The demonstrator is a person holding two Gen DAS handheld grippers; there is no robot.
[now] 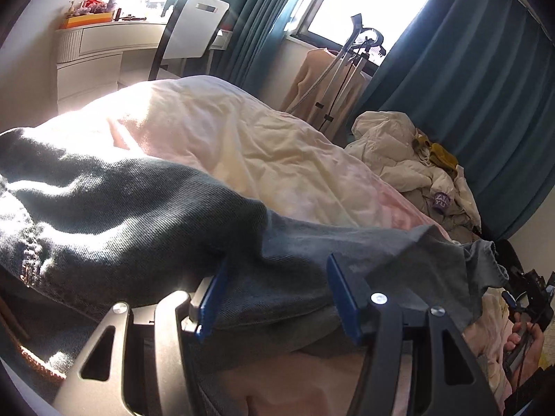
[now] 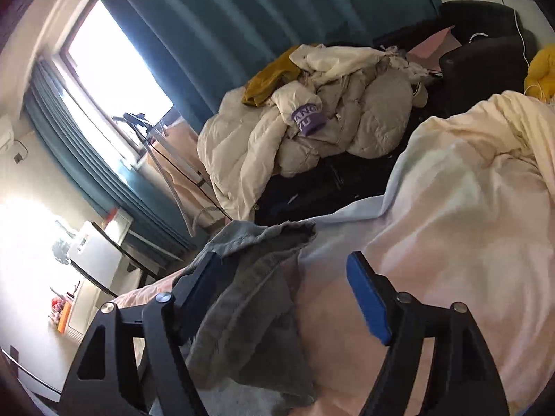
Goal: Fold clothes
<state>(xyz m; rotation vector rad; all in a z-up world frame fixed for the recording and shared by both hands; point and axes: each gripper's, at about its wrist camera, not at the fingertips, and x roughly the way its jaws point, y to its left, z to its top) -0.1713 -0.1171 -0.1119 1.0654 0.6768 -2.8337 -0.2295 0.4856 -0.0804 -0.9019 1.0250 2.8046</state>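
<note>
While claws (image 1: 277, 298) agape: jeans (image 1: 138, 215) btwn.

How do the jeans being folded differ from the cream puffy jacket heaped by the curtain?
The jeans are dark blue-grey denim; the jacket is cream and quilted. The jeans lie stretched along the bed, one leg end between the open right tongs; the jacket sits crumpled in a pile, untouched. The jacket shows a purple patch; the jeans show orange stitching. Both rest on bedding.
</note>
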